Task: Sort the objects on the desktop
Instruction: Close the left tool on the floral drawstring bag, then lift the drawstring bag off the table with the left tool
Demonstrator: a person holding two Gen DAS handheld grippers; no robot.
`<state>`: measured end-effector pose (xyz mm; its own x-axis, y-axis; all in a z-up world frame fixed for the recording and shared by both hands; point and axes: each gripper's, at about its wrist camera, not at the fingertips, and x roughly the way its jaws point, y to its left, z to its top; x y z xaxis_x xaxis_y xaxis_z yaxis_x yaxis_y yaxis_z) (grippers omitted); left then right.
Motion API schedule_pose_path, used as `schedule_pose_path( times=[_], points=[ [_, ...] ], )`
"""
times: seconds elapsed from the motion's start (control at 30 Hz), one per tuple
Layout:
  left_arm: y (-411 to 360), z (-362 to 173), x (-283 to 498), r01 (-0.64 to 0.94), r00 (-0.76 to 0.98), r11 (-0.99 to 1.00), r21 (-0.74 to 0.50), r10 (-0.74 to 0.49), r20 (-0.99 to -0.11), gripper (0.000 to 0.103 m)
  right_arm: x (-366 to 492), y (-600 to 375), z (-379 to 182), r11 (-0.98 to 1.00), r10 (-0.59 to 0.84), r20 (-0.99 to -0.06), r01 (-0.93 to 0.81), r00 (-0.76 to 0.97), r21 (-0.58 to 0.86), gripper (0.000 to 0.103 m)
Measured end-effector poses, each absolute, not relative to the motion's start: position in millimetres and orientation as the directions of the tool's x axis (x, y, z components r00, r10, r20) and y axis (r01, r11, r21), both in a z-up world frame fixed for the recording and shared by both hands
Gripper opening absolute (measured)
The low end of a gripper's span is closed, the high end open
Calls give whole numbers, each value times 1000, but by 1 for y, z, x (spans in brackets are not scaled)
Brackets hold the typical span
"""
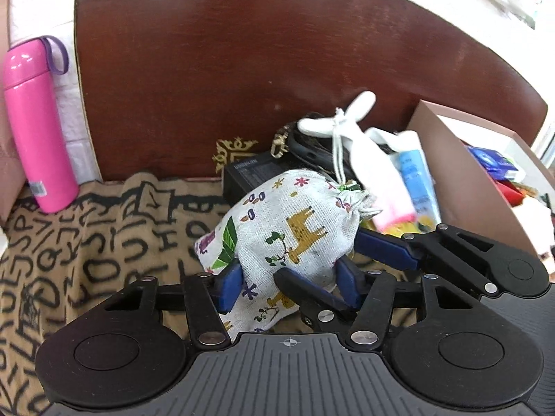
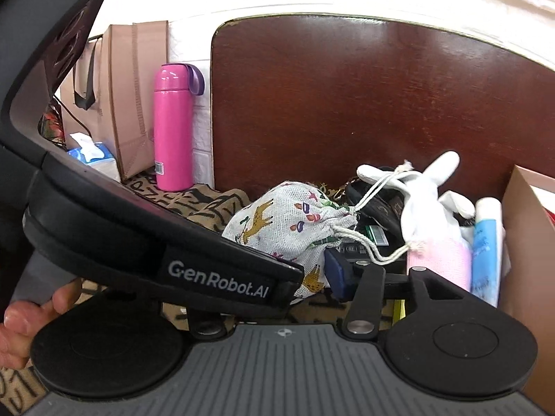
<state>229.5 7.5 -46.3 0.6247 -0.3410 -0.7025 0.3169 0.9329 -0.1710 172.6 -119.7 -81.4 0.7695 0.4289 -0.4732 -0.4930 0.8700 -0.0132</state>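
Observation:
A white drawstring pouch (image 1: 288, 228) printed with giraffes and flowers lies on a tan cloth (image 1: 86, 242) covered in black letters. In the left wrist view my left gripper (image 1: 289, 284) is shut on its near end, a blue pad pressing each side. My right gripper (image 1: 319, 256) reaches in from the right and pinches the pouch's lower right corner. In the right wrist view the pouch (image 2: 288, 215) sits ahead, and the right gripper's right pad (image 2: 335, 274) presses its side. The left gripper's body (image 2: 156, 242) hides the other finger.
A dark wooden panel (image 1: 277, 52) stands behind. A pink bottle (image 1: 34, 121) stands at left. Right of the pouch lie a white cloth doll (image 1: 360, 145), a blue tube (image 1: 414, 180), a black box (image 1: 249, 173) and an open cardboard box (image 1: 451, 173). A person's hand (image 2: 20, 315) holds the left gripper.

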Motion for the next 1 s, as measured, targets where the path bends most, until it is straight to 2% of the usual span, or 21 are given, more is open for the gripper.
schedule_pose_path(
  times=[0.17,0.47,0.57,0.6,0.67,0.8,1.0],
  points=[
    [0,-36,196,332,614,927,-174,-352,-706,58,139,-128,-72,869,439,-475,-494,763,10,56],
    [-21,-40,110,409,521,884,-224,-428,-739,67,52,-175,-70,858,481,-530,-500,698,120,55],
    [-34,-47,86,440,490,867,-236,-452,-745,69,27,-192,-75,855,483,-535,-505,693,117,56],
    [-37,-49,81,451,481,859,-241,-461,-745,77,23,-197,-77,857,480,-538,-503,693,116,59],
    [-43,-52,76,472,470,848,-240,-472,-746,82,17,-205,-82,872,457,-555,-474,695,125,62],
    [-39,-42,71,488,479,836,-252,-498,-723,88,17,-225,-93,932,347,-583,-337,735,131,65],
    [-30,-30,97,476,542,853,-214,-476,-692,95,13,-240,-97,928,372,-577,-294,727,227,70]
  ],
)
